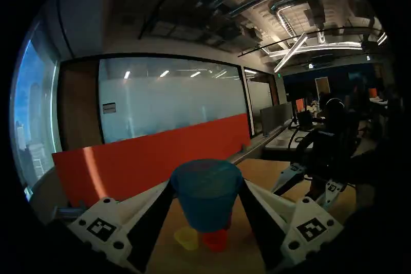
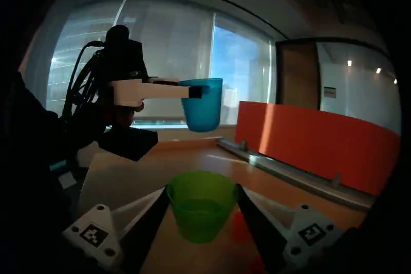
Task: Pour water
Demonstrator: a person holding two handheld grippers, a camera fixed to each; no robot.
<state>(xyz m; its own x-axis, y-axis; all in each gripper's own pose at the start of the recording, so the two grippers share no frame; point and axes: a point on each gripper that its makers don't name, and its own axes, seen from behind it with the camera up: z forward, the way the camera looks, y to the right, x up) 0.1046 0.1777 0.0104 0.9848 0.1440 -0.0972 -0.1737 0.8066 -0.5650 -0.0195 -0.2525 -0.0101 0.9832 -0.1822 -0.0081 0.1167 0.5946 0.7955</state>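
Observation:
A translucent blue cup (image 1: 206, 197) is held upright, well above the wooden table, with my left gripper (image 1: 205, 203) shut on its sides. Below it on the table stand a small yellow cup (image 1: 187, 237) and a small red cup (image 1: 215, 239). In the right gripper view my right gripper (image 2: 201, 211) is shut on a green cup (image 2: 200, 204) with liquid in it, held upright. Farther off and higher in that view, the left gripper (image 2: 198, 90) carries the blue cup (image 2: 204, 104). A red cup (image 2: 240, 229) shows just right of the green one.
An orange partition (image 1: 154, 158) runs along the far side of the wooden table (image 2: 195, 158), with a metal rail (image 2: 280, 171) at its foot. Office desks and a seated person (image 1: 334, 114) lie to the right. Windows (image 2: 236, 68) stand behind the left gripper.

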